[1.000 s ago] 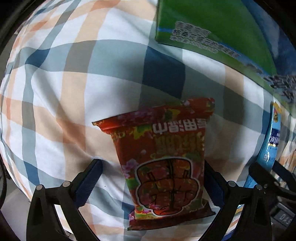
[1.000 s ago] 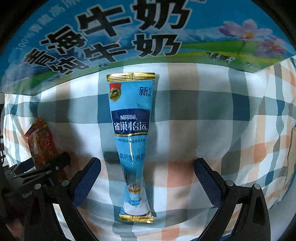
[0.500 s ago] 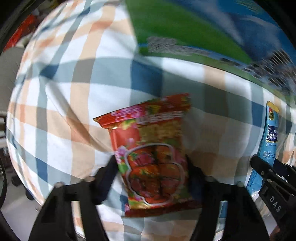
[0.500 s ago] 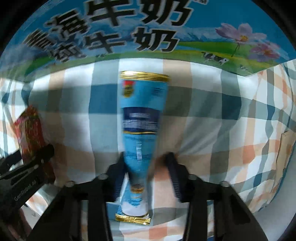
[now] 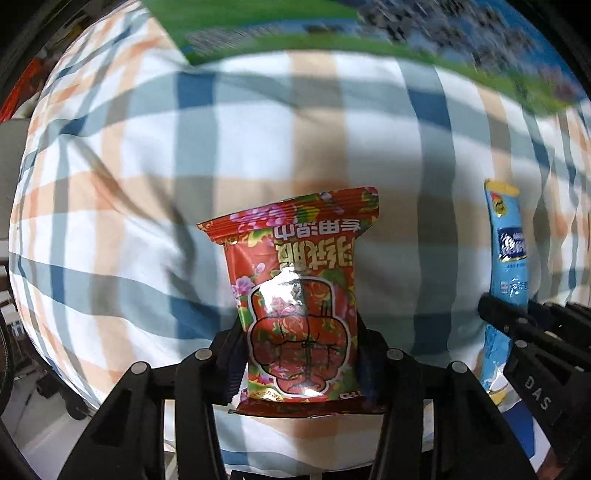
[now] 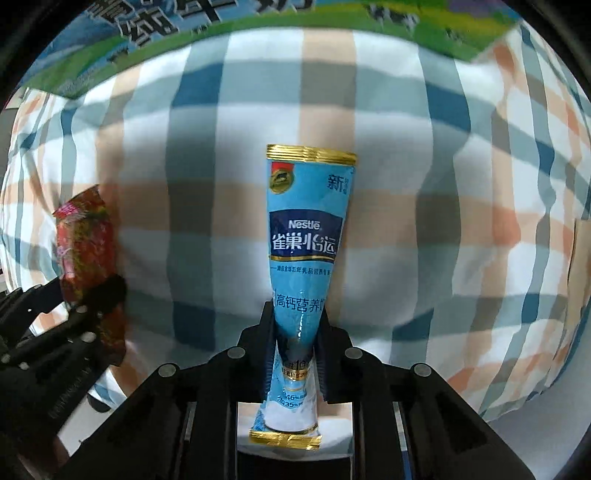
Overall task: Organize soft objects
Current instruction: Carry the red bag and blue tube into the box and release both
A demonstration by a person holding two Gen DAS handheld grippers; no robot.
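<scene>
My left gripper [image 5: 301,347] is shut on a red snack packet [image 5: 295,280] and holds it lifted above the plaid cloth. My right gripper [image 6: 297,332] is shut on a light blue Nestle milk-powder sachet [image 6: 306,236], pinching its lower part, also lifted. The sachet shows at the right of the left wrist view [image 5: 506,251], with the right gripper's black body below it. The red packet shows at the left of the right wrist view [image 6: 86,243], held in the left gripper.
A plaid blue, orange and white cloth [image 5: 147,166] covers the surface below. A large milk carton box with green and blue print [image 6: 258,22] stands along the far edge, also in the left wrist view [image 5: 332,29]. The cloth's edges drop off at left and right.
Both grippers closed from open onto their packets and lifted them; the carton box has slid toward the top of both views as the grippers rose and drew back.
</scene>
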